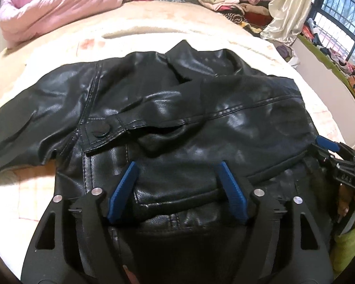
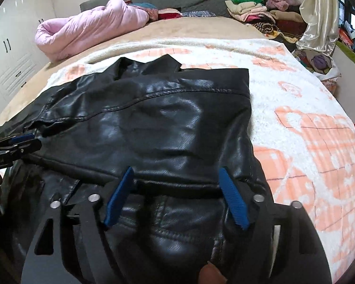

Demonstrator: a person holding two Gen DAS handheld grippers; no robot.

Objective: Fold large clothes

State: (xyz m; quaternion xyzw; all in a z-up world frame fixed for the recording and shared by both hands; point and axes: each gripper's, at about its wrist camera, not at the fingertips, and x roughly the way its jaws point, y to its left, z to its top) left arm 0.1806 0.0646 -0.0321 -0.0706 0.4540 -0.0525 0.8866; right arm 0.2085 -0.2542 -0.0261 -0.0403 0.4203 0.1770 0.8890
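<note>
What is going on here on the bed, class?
A person with a gripper in each hand is folding a black leather jacket spread on a blanket-covered bed. One sleeve already lies across the front. The left gripper and right gripper both sit open over the jacket's near edge, gripping nothing yet.

Our left claw (image 1: 177, 189) spread wide, blue fingers (image 1: 123, 191) angled apart and pointing forward, our right claw (image 2: 176, 195) equally wide beside it, its blue fingers (image 2: 234, 198) splayed, both claws level side by side near the bed's front edge, each glimpsed in the other's view
</note>
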